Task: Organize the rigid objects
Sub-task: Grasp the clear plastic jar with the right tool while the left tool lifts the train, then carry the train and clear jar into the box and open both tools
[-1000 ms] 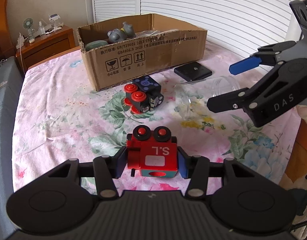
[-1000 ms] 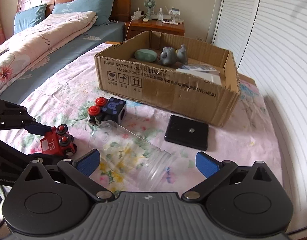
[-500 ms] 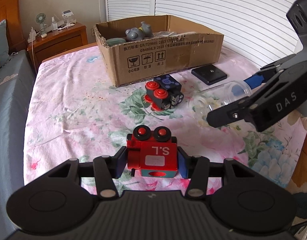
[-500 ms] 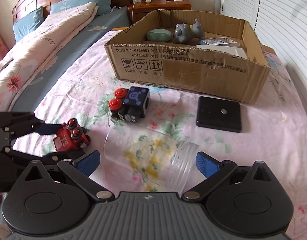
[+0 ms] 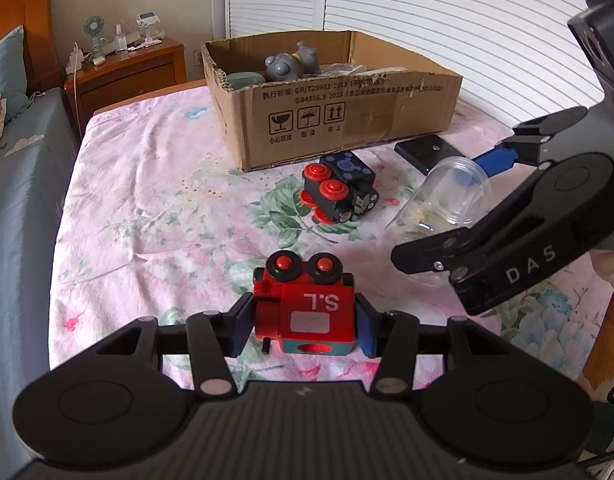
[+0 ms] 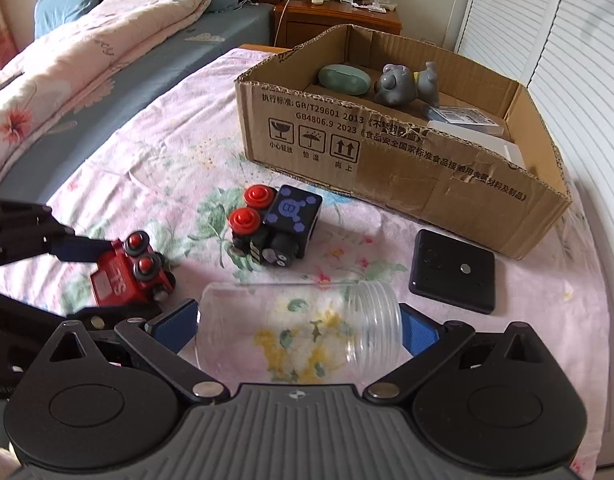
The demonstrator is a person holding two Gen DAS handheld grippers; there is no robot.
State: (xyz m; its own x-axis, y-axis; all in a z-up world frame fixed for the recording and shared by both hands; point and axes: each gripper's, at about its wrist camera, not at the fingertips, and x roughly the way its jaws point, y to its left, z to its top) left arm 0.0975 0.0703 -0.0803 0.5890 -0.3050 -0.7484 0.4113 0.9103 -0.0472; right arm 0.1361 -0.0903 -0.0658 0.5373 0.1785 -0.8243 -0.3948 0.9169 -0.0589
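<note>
A red toy train block [image 5: 307, 312] marked "S.L" sits between the blue pads of my left gripper [image 5: 305, 322], which is shut on it just above the floral sheet. In the right wrist view the same train [image 6: 123, 280] shows at the left. A clear plastic jar [image 6: 291, 320] lies on its side on the sheet. My right gripper [image 6: 299, 328] stands open around it, one pad at each end. From the left wrist view, the jar [image 5: 447, 200] lies between the right gripper's fingers [image 5: 495, 160].
A black toy train with red wheels [image 6: 275, 224] lies beyond the jar. A black square pad [image 6: 453, 276] lies to its right. Behind both stands an open cardboard box [image 6: 387, 168] holding a grey elephant toy [image 6: 399, 86] and a green case [image 6: 343, 78]. A bed lies left.
My right gripper has come down and forward over the jar, which now lies between its pads. The left gripper kept its hold on the red train and rolled slightly.
</note>
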